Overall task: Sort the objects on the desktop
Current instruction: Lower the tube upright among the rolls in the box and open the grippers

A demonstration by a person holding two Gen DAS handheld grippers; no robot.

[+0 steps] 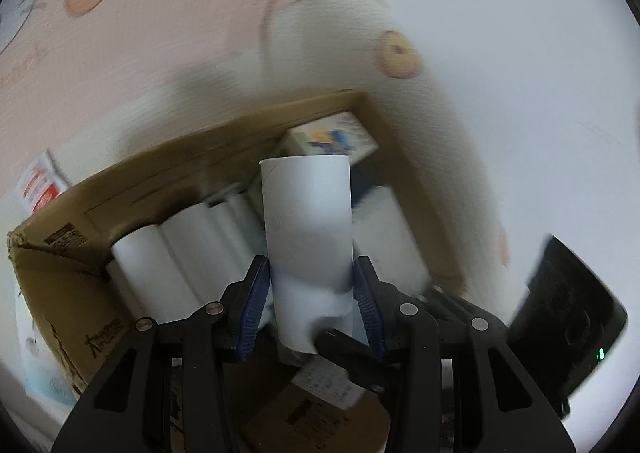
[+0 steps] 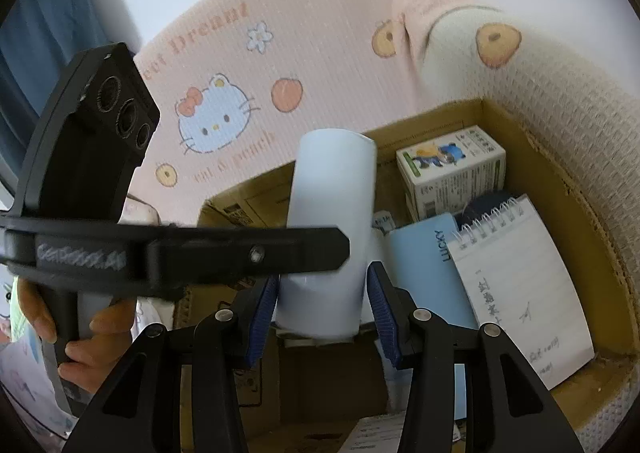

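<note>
The left gripper (image 1: 312, 293) clamps a white roll (image 1: 307, 229) at frame centre, above a cardboard box (image 1: 52, 285) holding more white rolls (image 1: 160, 265). The right gripper (image 2: 322, 309) grips another white roll (image 2: 330, 221) over the box's small printed carton (image 2: 452, 169), blue booklet (image 2: 424, 253) and spiral notepad (image 2: 520, 289).

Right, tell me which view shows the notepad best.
The right wrist view: the spiral notepad lies in the box, its coil and handwritten page in plain sight. The left wrist view shows none of it; white rolls fill the box there.
</note>
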